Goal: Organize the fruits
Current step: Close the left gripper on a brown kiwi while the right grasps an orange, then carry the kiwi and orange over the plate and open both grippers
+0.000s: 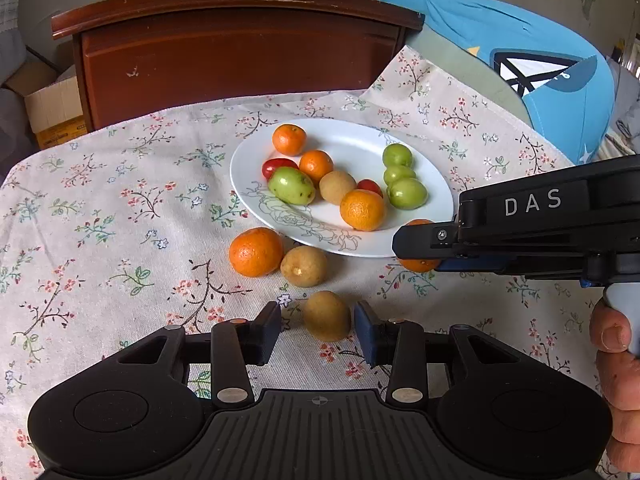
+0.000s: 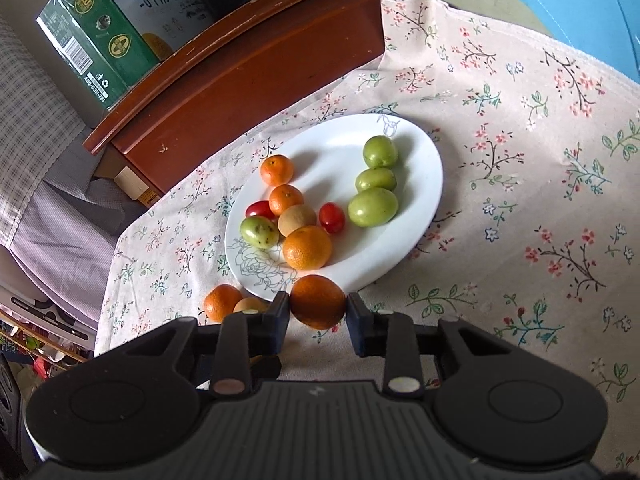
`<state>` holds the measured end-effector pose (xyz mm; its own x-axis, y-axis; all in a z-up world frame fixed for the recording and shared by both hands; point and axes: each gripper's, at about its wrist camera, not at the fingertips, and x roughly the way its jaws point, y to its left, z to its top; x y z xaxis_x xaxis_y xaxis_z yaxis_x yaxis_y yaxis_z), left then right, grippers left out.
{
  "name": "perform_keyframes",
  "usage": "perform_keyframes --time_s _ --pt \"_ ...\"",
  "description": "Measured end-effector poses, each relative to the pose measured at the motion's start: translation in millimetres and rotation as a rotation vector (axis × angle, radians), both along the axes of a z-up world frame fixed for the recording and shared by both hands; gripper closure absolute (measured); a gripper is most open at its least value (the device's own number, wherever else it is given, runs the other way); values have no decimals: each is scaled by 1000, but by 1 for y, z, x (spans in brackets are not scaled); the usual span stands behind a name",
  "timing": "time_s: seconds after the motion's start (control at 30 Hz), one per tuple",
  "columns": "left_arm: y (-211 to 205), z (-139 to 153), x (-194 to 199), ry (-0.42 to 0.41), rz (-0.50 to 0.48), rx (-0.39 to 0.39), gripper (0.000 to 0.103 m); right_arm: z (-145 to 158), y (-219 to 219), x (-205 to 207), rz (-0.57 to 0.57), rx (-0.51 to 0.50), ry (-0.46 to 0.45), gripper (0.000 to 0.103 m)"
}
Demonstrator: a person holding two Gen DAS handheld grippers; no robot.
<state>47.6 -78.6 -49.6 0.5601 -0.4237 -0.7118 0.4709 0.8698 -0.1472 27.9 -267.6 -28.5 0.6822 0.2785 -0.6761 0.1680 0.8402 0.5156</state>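
A white oval plate (image 1: 352, 144) (image 2: 416, 184) on the flowered cloth holds several small oranges, green fruits, two red tomatoes and a brown fruit. On the cloth in front of it lie an orange (image 1: 256, 252) and a brown fruit (image 1: 304, 266). A second brown fruit (image 1: 326, 316) sits between the fingers of my left gripper (image 1: 316, 334); the right pad is at it, the left pad stands a little off. My right gripper (image 2: 318, 308) (image 1: 404, 242) is shut on an orange (image 2: 318, 300) (image 1: 418, 266) just off the plate's near rim.
A dark wooden cabinet (image 1: 240, 60) stands behind the table with a green carton (image 2: 96, 40) on top. A blue fabric item (image 1: 520, 52) lies at the back right, a cardboard box (image 1: 52, 108) at the left. A person's hand (image 1: 616, 380) holds the right gripper.
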Motion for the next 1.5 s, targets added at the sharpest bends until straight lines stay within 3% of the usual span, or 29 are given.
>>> perform_keyframes --time_s 0.07,0.17,0.43,0.67,1.17,1.33,1.5 --pt "0 0 0 -2 -2 2 68 0 0 0 2 1 3 72" --pt "0 0 -1 11 -17 -16 81 -1 2 1 5 -1 11 72" --pt "4 6 -2 -1 5 -19 80 -2 2 0 5 -1 17 72" --pt "14 37 -4 -51 30 -55 80 8 -2 -4 3 2 -12 72" --pt "17 101 30 -175 -82 -52 80 58 -24 7 49 10 -162 72" --pt "16 103 52 -165 -73 -74 80 65 -35 20 58 -26 -195 72" --pt "14 92 79 -97 -43 -135 80 56 -39 36 49 -17 -163 72"
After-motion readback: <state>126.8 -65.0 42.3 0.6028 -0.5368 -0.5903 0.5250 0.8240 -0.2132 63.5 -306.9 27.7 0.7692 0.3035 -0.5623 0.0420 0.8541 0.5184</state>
